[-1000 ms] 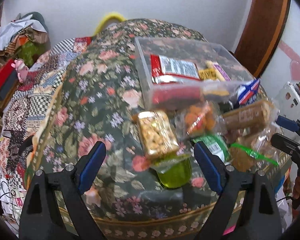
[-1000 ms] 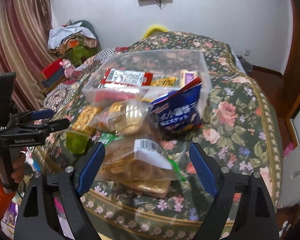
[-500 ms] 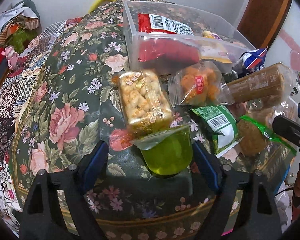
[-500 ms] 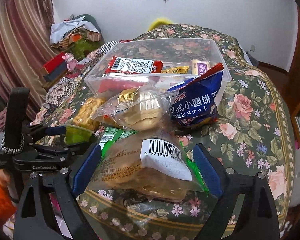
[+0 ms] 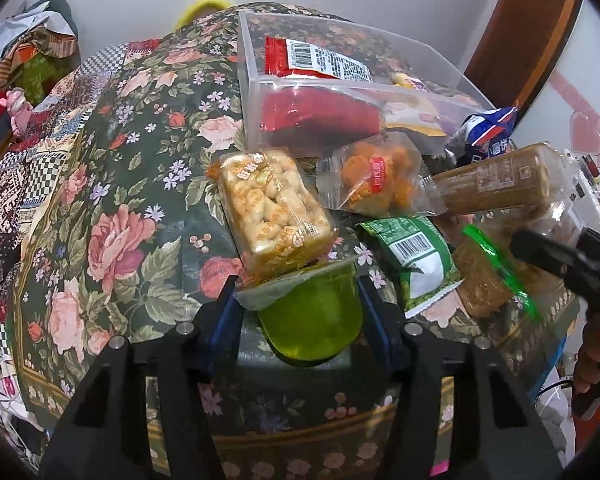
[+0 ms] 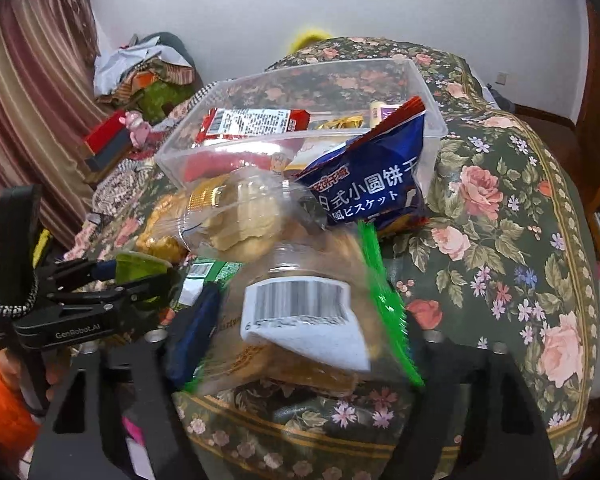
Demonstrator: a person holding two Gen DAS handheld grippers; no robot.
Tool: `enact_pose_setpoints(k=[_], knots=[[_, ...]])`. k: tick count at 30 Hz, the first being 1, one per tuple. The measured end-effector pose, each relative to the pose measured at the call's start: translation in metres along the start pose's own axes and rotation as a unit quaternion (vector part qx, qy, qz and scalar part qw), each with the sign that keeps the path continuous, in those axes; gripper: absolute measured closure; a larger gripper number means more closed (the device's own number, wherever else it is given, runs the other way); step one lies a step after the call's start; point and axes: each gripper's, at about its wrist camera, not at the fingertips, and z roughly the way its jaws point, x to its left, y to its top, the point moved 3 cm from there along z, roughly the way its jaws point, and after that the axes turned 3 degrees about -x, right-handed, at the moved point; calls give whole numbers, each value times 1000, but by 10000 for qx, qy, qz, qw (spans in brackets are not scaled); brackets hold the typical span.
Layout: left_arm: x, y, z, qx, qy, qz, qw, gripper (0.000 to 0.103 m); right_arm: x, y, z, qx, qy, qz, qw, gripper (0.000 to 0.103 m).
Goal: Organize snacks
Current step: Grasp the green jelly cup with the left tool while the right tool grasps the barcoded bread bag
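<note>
Gripping the green jelly cup (image 5: 314,316), your left gripper (image 5: 300,312) has its jaws clenched on the cup's two sides at the near edge of the floral-covered desk (image 5: 116,208); the cup's film lid faces away from the camera and touches the cracker pack (image 5: 272,210) lying just beyond it. Your right gripper (image 6: 304,320) has its jaws closed in on the clear cookie bag (image 6: 300,312) with the barcode label and green zip strip; the left blue pad presses the bag's side, the right pad is hidden behind the plastic, so contact there cannot be confirmed. The bag looks motion-blurred. Between the two grippers lies a green packet (image 5: 414,260). Beyond it sit an orange snack pouch (image 5: 374,176) and a brown biscuit sleeve (image 5: 496,184), the pouch's sealed end overlapping the sleeve. The blue biscuit bag (image 6: 374,184) leans against the near wall of the clear plastic bin (image 6: 428,92). Inside the bin are a red packet (image 6: 256,120) and some yellow and purple wrappers, too obscured to identify further.
</note>
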Motion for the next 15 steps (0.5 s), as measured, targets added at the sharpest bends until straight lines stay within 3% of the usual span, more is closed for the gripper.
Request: enact_pose_setpoints(k=[2,7,15], knots=[[-1,0,-5,-36,5,-5,10000,47,-2,0,-5,-36,77,73,9999,48],[-3,2,-18,-179,-3,-9,9998,47,-9,-1,-16,-164,11,163,9997,58],[-8,13,-47,-481,-94,-23,9988,49,-22,4,-41,-436,-340,261,9981,59]])
